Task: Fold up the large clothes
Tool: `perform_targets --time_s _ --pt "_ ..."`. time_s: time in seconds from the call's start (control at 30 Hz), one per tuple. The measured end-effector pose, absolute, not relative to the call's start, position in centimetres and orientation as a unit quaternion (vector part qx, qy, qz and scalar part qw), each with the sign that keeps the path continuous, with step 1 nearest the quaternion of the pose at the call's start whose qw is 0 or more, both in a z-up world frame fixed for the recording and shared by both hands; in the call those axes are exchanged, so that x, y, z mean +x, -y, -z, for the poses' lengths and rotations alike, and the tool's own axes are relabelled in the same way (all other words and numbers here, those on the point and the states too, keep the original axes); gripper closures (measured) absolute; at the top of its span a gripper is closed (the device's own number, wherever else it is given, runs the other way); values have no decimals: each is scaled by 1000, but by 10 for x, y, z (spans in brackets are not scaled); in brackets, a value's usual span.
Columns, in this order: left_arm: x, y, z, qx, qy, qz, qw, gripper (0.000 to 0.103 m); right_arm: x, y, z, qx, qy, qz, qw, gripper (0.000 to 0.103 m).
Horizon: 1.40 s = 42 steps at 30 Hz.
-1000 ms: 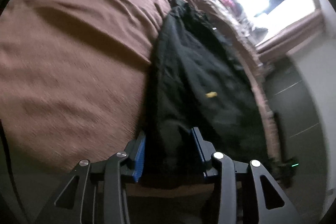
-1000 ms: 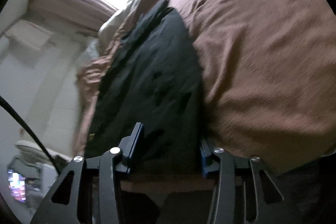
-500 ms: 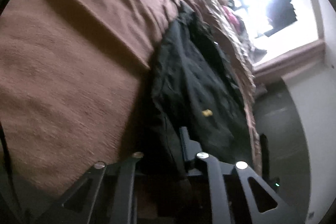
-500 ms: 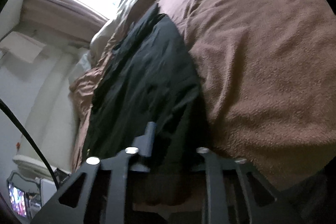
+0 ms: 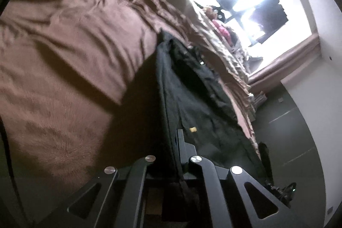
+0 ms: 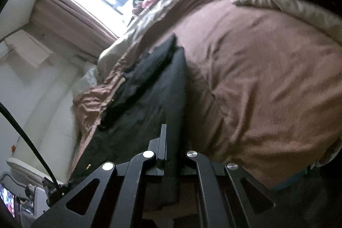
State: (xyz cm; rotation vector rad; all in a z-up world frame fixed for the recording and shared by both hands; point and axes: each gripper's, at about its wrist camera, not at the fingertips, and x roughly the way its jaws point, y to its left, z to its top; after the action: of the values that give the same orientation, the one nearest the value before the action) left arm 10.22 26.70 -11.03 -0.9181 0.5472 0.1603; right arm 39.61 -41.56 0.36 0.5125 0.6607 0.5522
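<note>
A large black garment (image 5: 192, 99) with a small yellow tag (image 5: 193, 129) lies along the edge of a bed covered by a brown blanket (image 5: 64, 52). My left gripper (image 5: 173, 142) is shut on the garment's near edge and holds it raised off the blanket, with a shadow under it. The garment also shows in the right wrist view (image 6: 154, 95). My right gripper (image 6: 173, 138) is shut on the near edge of the same garment, lifted over the brown blanket (image 6: 267, 78).
A bright window (image 5: 252, 3) with curtains is at the far end. A rumpled patterned quilt (image 5: 230, 57) and pillows lie beyond the garment. Dark floor (image 5: 295, 131) runs along the bed's side. A white wall (image 6: 32, 89) and a small screen (image 6: 7, 200) show in the right wrist view.
Both grippers went from open around the garment's edge to shut on it. Both then lifted the edge off the blanket, and both views tilted up toward the window.
</note>
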Motion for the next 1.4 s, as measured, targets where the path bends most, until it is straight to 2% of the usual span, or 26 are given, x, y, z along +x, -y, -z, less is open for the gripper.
perform_targets --time_s 0.2,0.37,0.7,0.9,1.13,1.4 --pt "73 -252 69 -411 -242 -70 876 100 344 436 -25 220 -295 -279 887 103" --pt "30 -234 56 -390 -238 -68 887 100 298 462 -27 202 -284 -291 891 103" --pt "-47 -199 73 -373 -258 -82 887 100 208 497 -3 145 -304 -291 895 103" --pt "-68 -183 68 -342 -257 -81 900 100 177 497 -12 121 -303 -285 901 103" --pt "-48 -190 41 -311 -231 -76 919 100 189 485 -42 115 -268 -292 911 103" --pt "0 -223 -13 -297 -186 -81 933 100 227 467 -109 142 -206 -311 917 103"
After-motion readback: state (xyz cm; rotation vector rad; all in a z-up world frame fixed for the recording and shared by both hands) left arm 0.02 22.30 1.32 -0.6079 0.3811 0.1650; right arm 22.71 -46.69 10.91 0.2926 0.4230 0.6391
